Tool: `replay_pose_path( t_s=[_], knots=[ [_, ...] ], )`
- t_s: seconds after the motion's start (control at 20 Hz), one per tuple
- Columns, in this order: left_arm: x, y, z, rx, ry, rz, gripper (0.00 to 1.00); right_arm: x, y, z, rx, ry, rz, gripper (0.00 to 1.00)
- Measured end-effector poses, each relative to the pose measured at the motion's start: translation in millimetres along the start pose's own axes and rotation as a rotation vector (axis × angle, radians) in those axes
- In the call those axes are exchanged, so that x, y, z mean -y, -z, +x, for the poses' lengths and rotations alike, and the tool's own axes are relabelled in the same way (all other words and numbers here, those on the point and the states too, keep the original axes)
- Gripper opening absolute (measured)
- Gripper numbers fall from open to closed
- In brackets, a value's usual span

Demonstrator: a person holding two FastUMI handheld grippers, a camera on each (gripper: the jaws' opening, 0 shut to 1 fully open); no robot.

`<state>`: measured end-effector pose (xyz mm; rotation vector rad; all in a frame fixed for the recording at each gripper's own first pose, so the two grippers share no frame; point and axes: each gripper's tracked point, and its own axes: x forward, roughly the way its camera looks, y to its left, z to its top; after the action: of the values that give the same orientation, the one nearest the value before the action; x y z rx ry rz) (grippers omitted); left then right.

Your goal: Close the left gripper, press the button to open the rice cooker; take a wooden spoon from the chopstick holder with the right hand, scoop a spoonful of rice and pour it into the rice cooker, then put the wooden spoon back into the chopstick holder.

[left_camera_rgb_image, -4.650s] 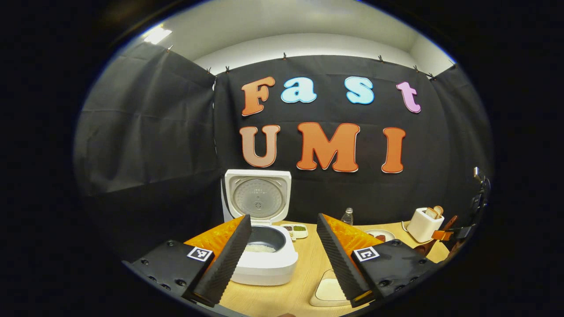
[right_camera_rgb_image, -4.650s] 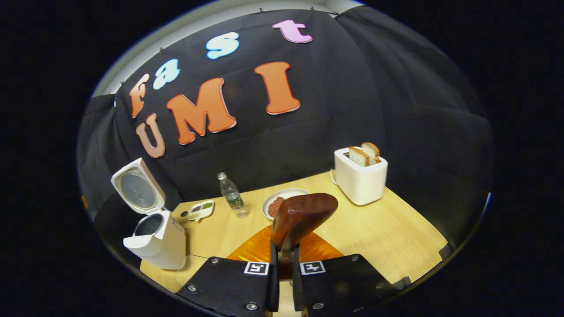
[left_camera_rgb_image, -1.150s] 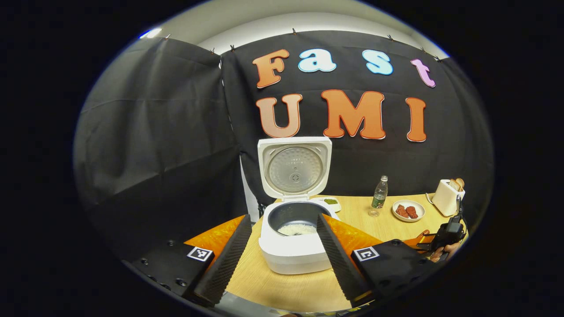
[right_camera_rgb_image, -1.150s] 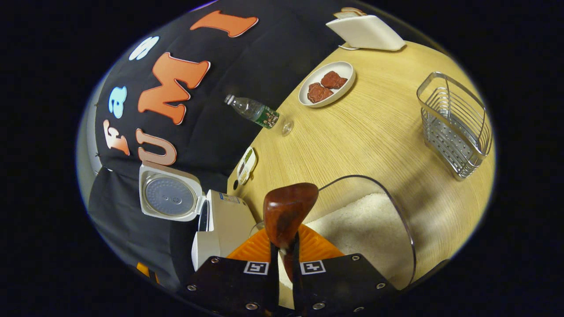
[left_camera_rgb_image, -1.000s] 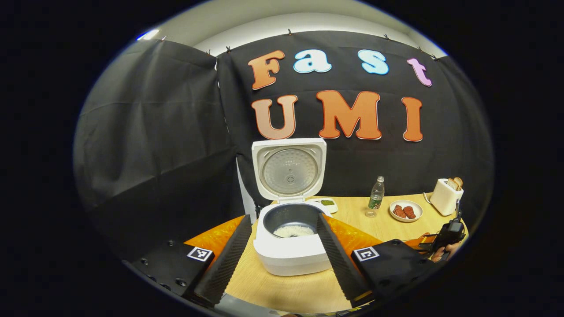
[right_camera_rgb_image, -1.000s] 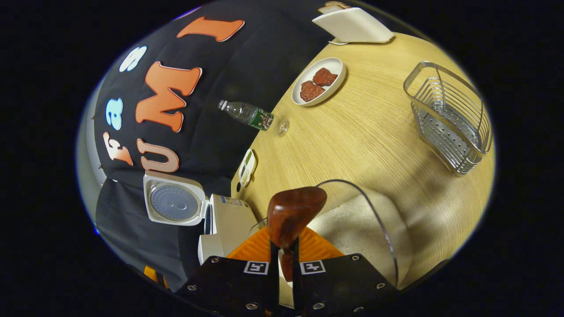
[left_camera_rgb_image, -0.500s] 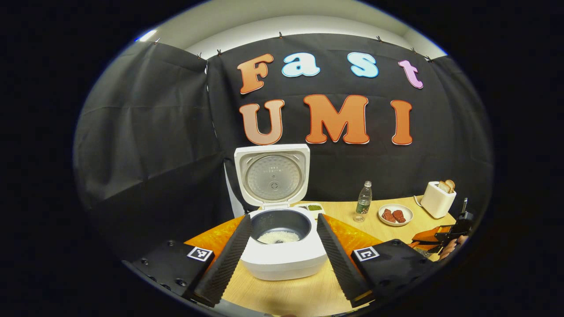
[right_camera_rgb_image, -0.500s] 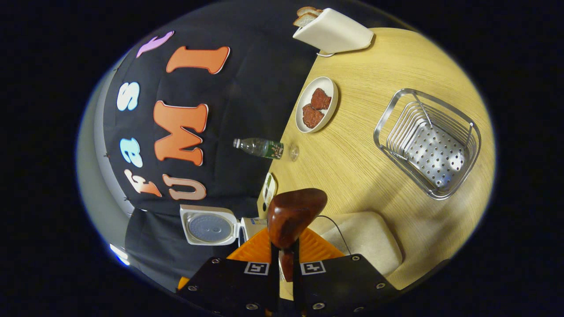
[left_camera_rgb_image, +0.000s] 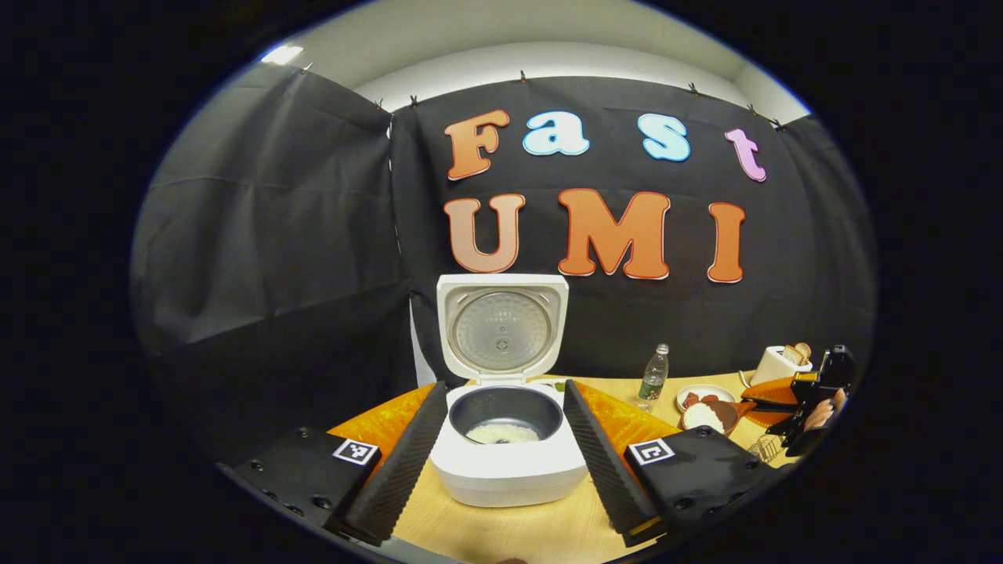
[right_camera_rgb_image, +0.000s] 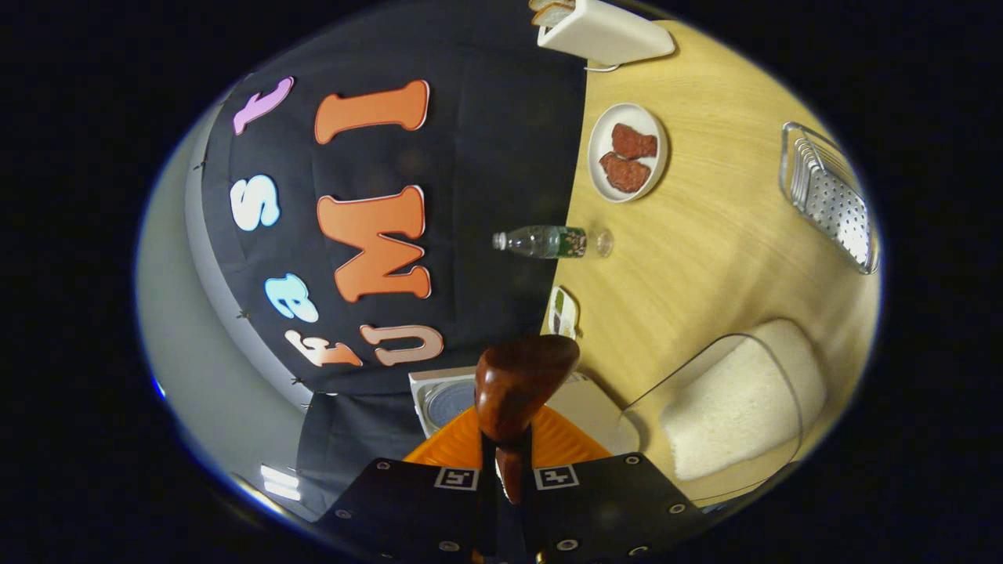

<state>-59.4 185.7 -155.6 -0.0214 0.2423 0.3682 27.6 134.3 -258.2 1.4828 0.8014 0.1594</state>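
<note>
The white rice cooker (left_camera_rgb_image: 508, 470) stands with its lid (left_camera_rgb_image: 501, 325) up, and a little rice lies in its dark pot (left_camera_rgb_image: 501, 429). My left gripper (left_camera_rgb_image: 505, 387) is open, one finger to each side of the cooker's front and apart from it. At the far right of the left gripper view, my right gripper (left_camera_rgb_image: 807, 392) holds the wooden spoon (left_camera_rgb_image: 705, 415) level, with white rice in its bowl. In the right gripper view, rolled on its side, the right gripper (right_camera_rgb_image: 505, 462) is shut on the spoon's handle, and the spoon's brown back (right_camera_rgb_image: 521, 380) hides part of the cooker (right_camera_rgb_image: 584, 407).
A clear container of rice (right_camera_rgb_image: 740, 399) lies to the right of the cooker. Farther off on the wooden table (right_camera_rgb_image: 705, 258) are the metal chopstick holder (right_camera_rgb_image: 831, 196), a plate of meat (right_camera_rgb_image: 627, 153), a water bottle (right_camera_rgb_image: 544, 241), a small dish (right_camera_rgb_image: 562, 311) and a toaster (right_camera_rgb_image: 603, 31).
My right gripper has risen from the rice container and rolled further, and the spoon now carries rice. The container has slid to the right of its view. The left gripper stays open.
</note>
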Motion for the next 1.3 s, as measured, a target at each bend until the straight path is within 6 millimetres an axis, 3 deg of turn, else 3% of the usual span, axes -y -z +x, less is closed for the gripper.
replay_pose_path(
  t_s=[0.2, 0.6, 1.0, 1.3],
  knots=[
    [-32, -3, -10, 0.036, -0.052, 0.014, 1.0, -37, 28, 42, -0.06, -0.04, 0.002, 0.11],
    [-95, 13, -12, 0.034, -0.132, 0.028, 0.99, -79, 79, 139, -0.128, -0.034, -0.113, 0.12],
    [-128, 36, 9, -0.014, -0.153, 0.015, 0.99, -80, 108, 212, -0.101, 0.076, -0.486, 0.12],
    [-137, 45, 26, -0.046, -0.136, 0.019, 1.0, -67, 124, 241, -0.068, 0.166, -0.849, 0.11]
  ],
)
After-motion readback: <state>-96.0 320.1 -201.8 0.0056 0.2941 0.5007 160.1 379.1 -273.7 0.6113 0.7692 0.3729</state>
